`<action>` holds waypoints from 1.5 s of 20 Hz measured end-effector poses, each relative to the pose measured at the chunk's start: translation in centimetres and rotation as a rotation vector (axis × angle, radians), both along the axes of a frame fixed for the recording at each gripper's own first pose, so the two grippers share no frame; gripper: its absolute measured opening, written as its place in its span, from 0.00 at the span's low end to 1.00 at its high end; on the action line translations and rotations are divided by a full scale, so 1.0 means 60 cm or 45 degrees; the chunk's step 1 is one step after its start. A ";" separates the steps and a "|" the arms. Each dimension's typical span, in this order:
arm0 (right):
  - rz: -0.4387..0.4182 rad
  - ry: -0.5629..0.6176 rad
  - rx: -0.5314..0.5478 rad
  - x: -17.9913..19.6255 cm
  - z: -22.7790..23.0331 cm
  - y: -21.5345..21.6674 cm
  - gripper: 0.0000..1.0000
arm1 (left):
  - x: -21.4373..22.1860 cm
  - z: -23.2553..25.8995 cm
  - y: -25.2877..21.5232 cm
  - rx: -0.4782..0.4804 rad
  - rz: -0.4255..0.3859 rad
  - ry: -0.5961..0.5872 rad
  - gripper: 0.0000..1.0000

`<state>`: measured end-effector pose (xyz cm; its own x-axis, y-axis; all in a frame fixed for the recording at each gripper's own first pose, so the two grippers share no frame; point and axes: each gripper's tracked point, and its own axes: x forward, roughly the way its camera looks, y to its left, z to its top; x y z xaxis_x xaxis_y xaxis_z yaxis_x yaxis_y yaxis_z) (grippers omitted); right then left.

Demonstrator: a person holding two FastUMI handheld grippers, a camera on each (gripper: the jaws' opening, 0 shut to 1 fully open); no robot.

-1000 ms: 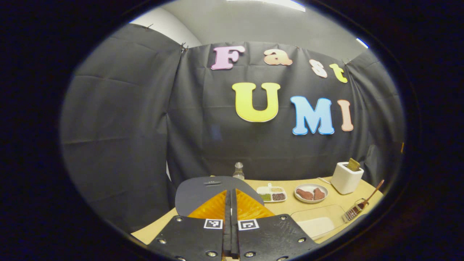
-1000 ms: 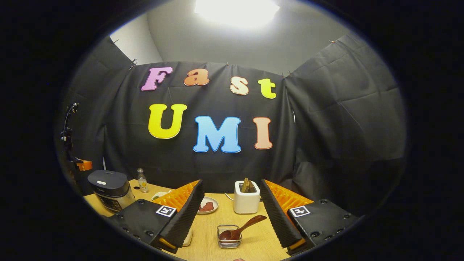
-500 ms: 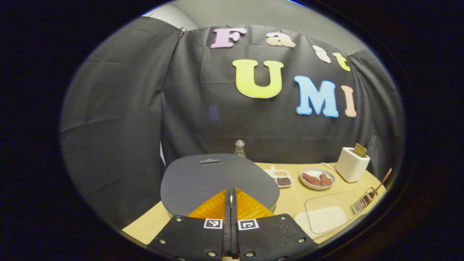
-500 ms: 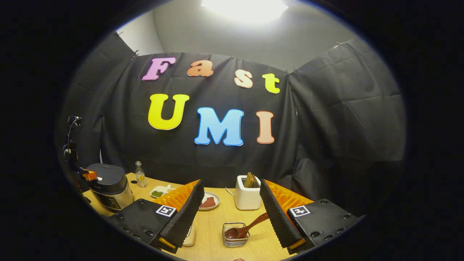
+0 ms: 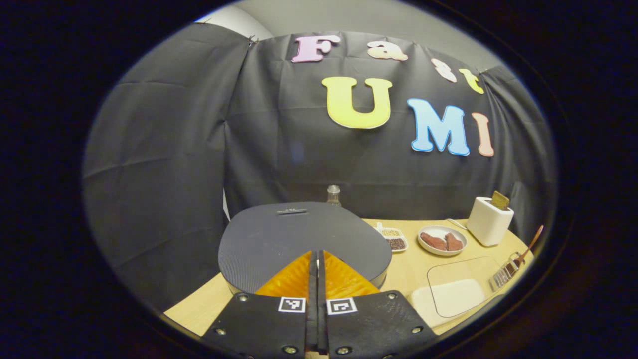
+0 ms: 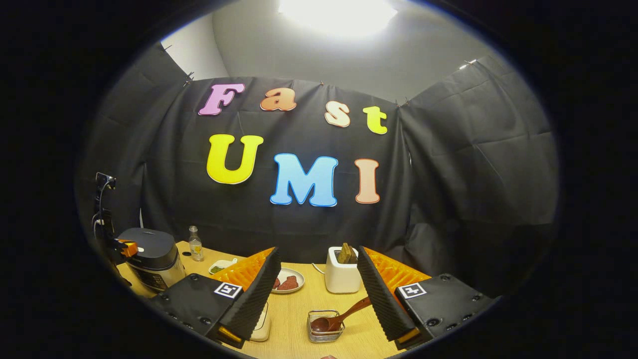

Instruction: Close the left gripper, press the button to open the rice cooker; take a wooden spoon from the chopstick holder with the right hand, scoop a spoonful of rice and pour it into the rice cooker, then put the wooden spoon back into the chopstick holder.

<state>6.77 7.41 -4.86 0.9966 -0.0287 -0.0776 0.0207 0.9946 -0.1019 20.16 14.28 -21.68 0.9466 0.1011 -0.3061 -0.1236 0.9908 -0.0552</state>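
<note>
Wooden table (image 6: pixel 299 319), spoon (image 6: pixel 335 319) in wire holder (image 6: pixel 324 333), cooker (image 5: pixel 304 239) lidded

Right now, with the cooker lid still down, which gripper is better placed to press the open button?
Left. The left gripper is shut and sits right over the rice cooker lid. The right gripper is open, facing the wooden spoon in the chopstick holder, with the cooker off to its left.

Overhead ceiling light (image 6: pixel 339 15) glares; dim booth, sharp, fisheye-warped edges.
</note>
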 end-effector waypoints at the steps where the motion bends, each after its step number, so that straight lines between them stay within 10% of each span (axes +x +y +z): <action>1: 0.002 0.001 0.002 -0.001 0.001 -0.004 0.98 | 0.003 0.012 0.002 0.014 0.009 0.003 0.02; 15: 0.065 0.000 0.074 0.005 -0.004 -0.064 0.98 | -0.121 0.355 -0.015 0.113 0.083 -0.457 0.01; 20: 0.090 0.057 0.106 0.019 -0.029 -0.080 0.98 | -0.196 0.395 -0.059 0.165 0.051 -0.482 0.75; 30: 0.019 0.300 0.290 0.073 -0.148 -0.141 0.96 | -0.295 0.420 -0.054 0.222 0.119 -0.463 0.75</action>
